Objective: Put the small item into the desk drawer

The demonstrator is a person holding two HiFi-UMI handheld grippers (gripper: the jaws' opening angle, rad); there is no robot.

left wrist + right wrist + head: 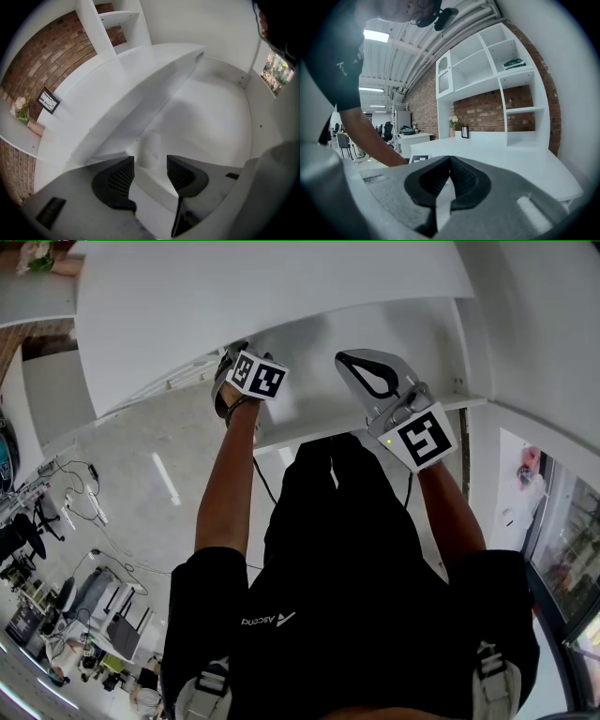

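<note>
The white desk has its drawer pulled out under the top. My left gripper is at the drawer's left end. In the left gripper view its jaws stand open over a white drawer edge, and neither pad presses on it. Just beyond the fingertips a small pale rounded item lies inside the drawer; it is blurred. My right gripper hovers over the drawer's middle. It is shut, tips touching, with nothing between them.
A brick wall with white shelves backs the desk. A small picture frame and flowers stand on the desk top at the far left. Cables and office gear lie on the floor to my left.
</note>
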